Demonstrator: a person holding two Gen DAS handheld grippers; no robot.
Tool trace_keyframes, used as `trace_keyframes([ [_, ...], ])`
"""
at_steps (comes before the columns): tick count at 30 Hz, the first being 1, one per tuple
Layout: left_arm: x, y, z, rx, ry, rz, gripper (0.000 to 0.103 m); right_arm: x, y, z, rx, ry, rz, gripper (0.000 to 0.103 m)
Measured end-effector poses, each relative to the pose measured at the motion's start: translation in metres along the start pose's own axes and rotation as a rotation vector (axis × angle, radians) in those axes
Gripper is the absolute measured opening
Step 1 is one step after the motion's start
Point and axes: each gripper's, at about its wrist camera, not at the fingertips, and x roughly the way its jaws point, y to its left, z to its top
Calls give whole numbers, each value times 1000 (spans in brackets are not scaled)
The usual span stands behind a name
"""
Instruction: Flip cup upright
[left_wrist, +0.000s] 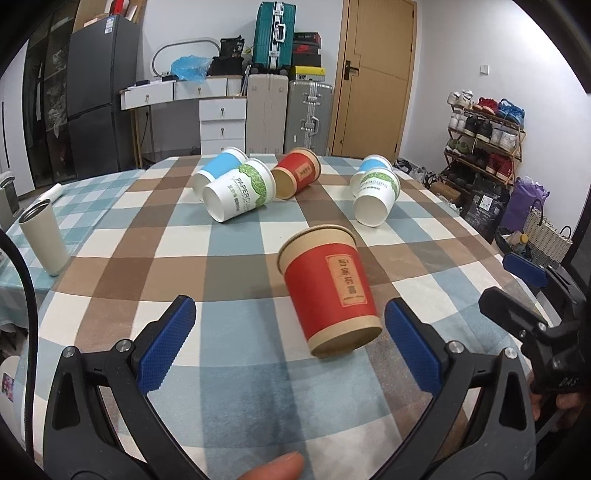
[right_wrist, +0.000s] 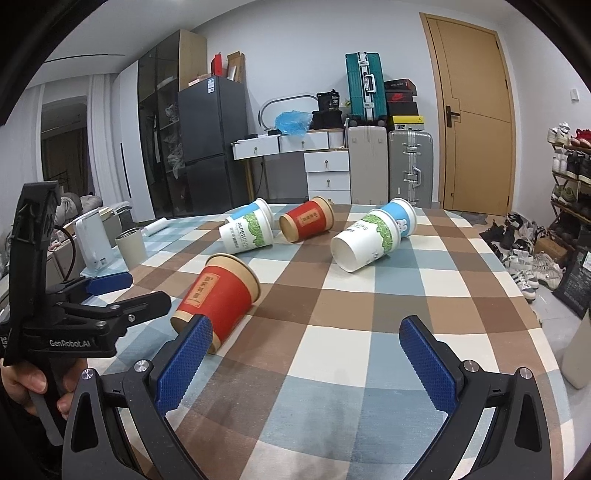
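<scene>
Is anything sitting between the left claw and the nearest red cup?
Nothing visible. The left claw is open, and only bare tablecloth lies between its fingers and the nearest red cup, which lies on its side.

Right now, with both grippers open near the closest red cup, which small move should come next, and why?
Probably ease the left gripper forward until its open fingers straddle the near red cup. That cup lies on its side on the checked tablecloth, its base toward this gripper, just ahead of the fingertips. The right gripper points beside it.

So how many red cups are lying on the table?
2. One red cup lies on its side near the left gripper; the other red cup lies farther back, among the white cups. None looks hidden.
</scene>
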Motion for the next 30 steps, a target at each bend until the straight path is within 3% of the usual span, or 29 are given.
trace_keyframes([
  [10,39,-13,6,-31,109,0,101,-1,-8,0,26,-1,-5,103],
  [16,50,-17,8,-31,139,-3,86,0,-9,0,27,1,-7,103],
  [21,54,-18,9,-32,161,-16,60,2,-7,-1,18,1,-3,103],
  [30,47,-16,8,-29,138,-7,59,2,-5,0,4,-1,-2,103],
])
